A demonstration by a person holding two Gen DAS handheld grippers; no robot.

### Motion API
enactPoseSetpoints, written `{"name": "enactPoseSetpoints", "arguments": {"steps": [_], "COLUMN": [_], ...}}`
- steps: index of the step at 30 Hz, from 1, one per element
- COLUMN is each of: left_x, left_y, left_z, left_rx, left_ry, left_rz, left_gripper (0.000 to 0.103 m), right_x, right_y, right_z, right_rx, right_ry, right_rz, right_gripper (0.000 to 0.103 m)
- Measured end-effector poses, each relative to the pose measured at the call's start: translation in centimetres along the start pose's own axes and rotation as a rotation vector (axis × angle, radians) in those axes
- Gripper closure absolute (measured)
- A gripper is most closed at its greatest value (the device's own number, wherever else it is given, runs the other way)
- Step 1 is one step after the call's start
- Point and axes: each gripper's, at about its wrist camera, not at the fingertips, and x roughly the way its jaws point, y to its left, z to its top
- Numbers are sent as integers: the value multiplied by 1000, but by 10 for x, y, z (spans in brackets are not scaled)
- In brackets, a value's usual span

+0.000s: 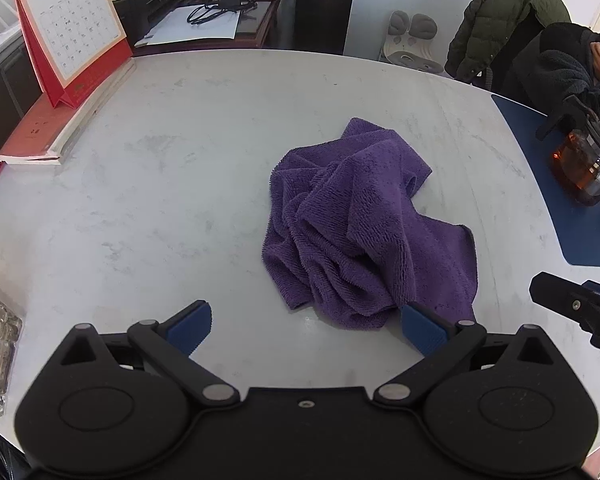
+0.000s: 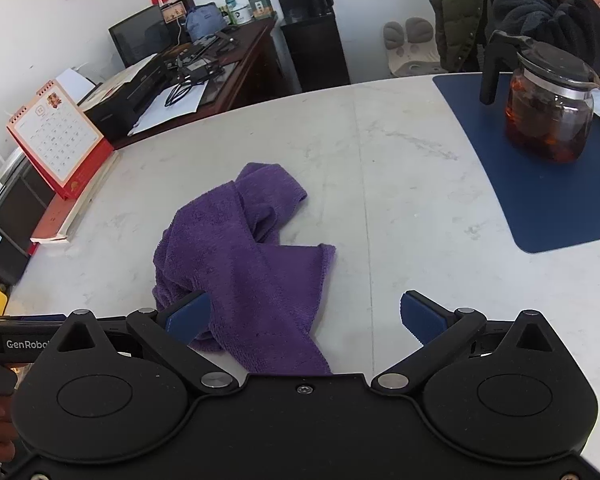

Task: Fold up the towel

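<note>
Towel [image 1: 364, 224], purple terry cloth, lies crumpled in a loose heap near the middle of the pale marbled surface [image 1: 160, 184], with no flat edge or corner laid out, so I judge that folding has not begun and the cloth first needs spreading. Both tools hang just short of its near edge. The left gripper [image 1: 306, 330] has its jaws spread wide and empty; its right pad sits at the towel's near hem, though whether it touches the cloth I cannot tell. The right gripper [image 2: 306, 320] is likewise wide and empty, with its left pad over the heap's near fold and a flap of towel running down between the jaws. That wide stance suits reaching for a hem or corner on each side.

A desk calendar [image 1: 74, 28] on a red book [image 1: 40, 132] stands well apart at the far left. A glass teapot [image 2: 548, 108] rests on a blue mat [image 2: 540, 200] to the right, clear of the working area. A seated person [image 2: 556, 8] is beyond it.
</note>
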Motion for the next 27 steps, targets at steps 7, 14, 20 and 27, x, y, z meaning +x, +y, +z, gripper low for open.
{"name": "enactPoseSetpoints", "arguments": {"steps": [7,14,20,27], "left_x": [0,2,2,2], "left_y": [-2,1,0,0], "left_z": [-1,-4,-7,-7], "left_rx": [4,6,13,7], "left_ry": [3,-1,-1,5], "left_rz": [9,3,7,8], "left_gripper": [1,1,1,1], "right_x": [0,3,4,4], "right_y": [-2,3,4,4], "right_z": [2,1,2,1], "right_rx": [-6,-26,-27,-29], "right_ry": [8,9,13,15], "right_rz": [12,-1,2,3], "right_gripper": [0,0,0,0]}}
